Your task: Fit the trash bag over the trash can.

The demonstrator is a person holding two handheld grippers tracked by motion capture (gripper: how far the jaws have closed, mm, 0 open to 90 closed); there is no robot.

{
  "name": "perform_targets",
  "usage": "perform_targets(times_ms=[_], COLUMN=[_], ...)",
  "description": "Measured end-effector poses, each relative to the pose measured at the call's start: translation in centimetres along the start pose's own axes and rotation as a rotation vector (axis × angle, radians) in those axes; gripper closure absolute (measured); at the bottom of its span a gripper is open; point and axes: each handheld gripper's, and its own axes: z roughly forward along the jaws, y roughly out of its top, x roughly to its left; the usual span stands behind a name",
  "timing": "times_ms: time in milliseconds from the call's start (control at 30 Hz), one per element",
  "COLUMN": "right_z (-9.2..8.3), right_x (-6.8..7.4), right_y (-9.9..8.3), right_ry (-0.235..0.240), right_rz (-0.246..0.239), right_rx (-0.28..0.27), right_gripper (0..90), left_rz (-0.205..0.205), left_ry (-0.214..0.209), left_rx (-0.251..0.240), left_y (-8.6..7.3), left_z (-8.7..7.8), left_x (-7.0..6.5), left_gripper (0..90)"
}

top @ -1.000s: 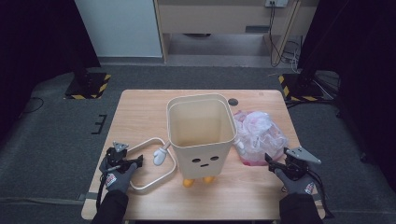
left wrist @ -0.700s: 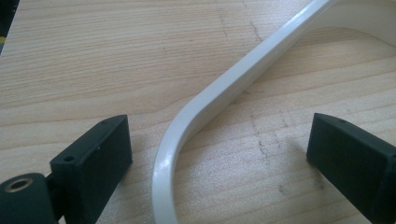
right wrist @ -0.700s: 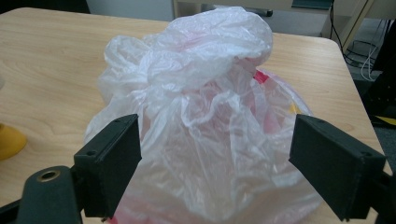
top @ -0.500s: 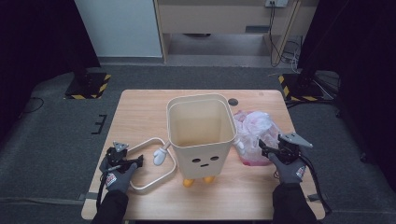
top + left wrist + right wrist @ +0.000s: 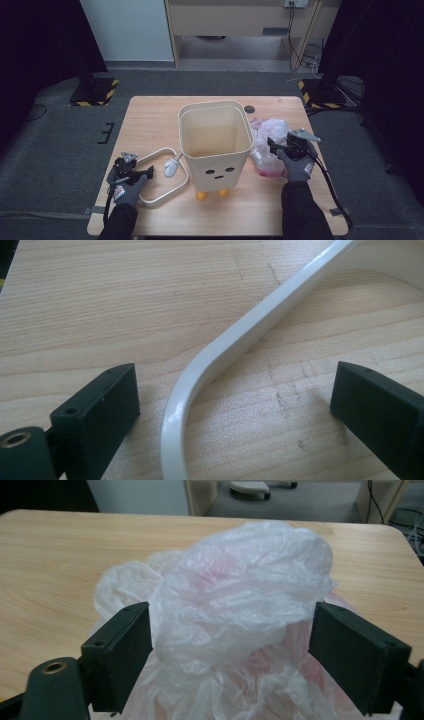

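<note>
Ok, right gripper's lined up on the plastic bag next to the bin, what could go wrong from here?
The plastic bag is loose and crumpled between the open right gripper, so the jaws may pinch only a thin outer fold that could slip or tear. It also lies against the cream bin, so lifting it could nudge the bin. The left gripper straddles the white loop handle unclamped, so little seems to steady the bin.

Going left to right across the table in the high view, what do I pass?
left gripper → white loop handle → cream bin → crumpled plastic bag → right gripper
</note>
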Motion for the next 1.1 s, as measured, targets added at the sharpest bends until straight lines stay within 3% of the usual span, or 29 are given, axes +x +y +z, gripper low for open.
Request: perform_targets(times_ms=[167,267,400,467,767,967,1100], right_z=[1.5,2.0,2.4,2.4,0.3,-0.7,-2.1], right_x=[0.3,0.4,0.5,0.5,0.0,-0.6,-0.9], right_y=[-0.8,-1.2,-1.5,-1.6,-0.5,0.1,1.0], right_ry=[-0.052,-0.074,-0.063,-0.074,-0.034,-0.031,-0.03], right_rz=[-0.014,-0.012,-0.007,-0.02,0.031,0.02,0.035], right_rx=[0.068,0.11,0.149,0.142,0.085,0.076,0.025], right_gripper=[27.4,40.2,57.1,63.2,77.1,80.9,80.9], left_rz=[0.001,0.001,0.001,0.001,0.001,0.001,0.001], left_ry=[0.0,0.0,0.0,0.0,0.0,0.002,0.002], left_rx=[0.001,0.001,0.001,0.001,0.001,0.002,0.002], left_y=[0.0,0.0,0.0,0.0,0.0,0.0,0.0], left_z=[0.0,0.0,0.0,0.0,0.0,0.0,0.0], left_x=[0.0,0.0,0.0,0.0,0.0,0.0,0.0], left_gripper=[4.5,4.4,4.4,4.4,4.4,4.3,4.3])
